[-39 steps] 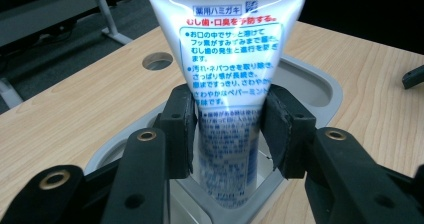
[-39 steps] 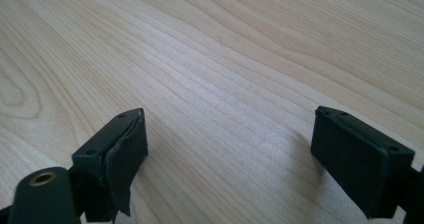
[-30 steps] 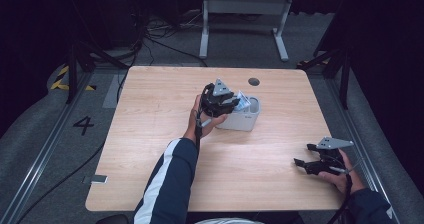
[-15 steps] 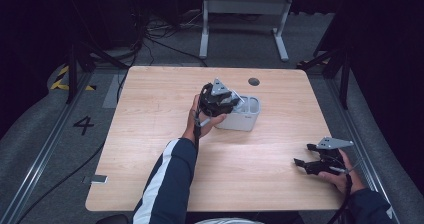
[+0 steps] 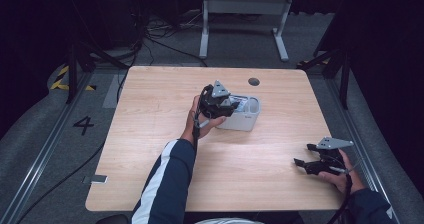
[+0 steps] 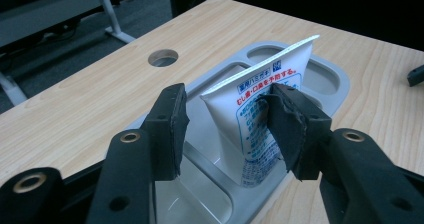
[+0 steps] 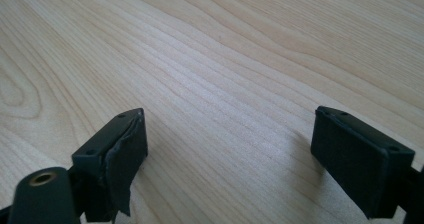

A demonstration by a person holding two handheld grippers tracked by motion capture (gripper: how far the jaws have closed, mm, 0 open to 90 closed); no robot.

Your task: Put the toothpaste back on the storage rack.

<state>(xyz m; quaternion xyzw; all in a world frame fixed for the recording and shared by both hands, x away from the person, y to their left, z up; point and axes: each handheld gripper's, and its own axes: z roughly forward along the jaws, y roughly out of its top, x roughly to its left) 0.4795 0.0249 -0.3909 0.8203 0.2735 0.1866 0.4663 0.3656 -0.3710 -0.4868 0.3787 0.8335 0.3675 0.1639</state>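
L gripper [image 6: 227,129] over the grey tray [image 6: 327,76], mid-table in high view. Jaws spread; tube [image 6: 260,109] stands tilted in a tray compartment between them. R-hand pad touches tube face, L-hand pad clear of it w/ a gap, so no pinch. Can't tell if tube is being set down or picked up; looks like a release, tube leaning on tray wall.

R gripper [image 5: 320,161] rests near table's [image 5: 150,114] front-right corner, well apart from tray, jaws wide, nothing between them, bare wood under.

Judgement, doing the step well:
- if releasing: back straight off along jaw axis, don't drag the touching pad across tube or it tips out.
- if gripping: centre jaws on tube body first, close slowly; soft tube will squash.
- tray is light, may slide; R gripper could steady its rim.
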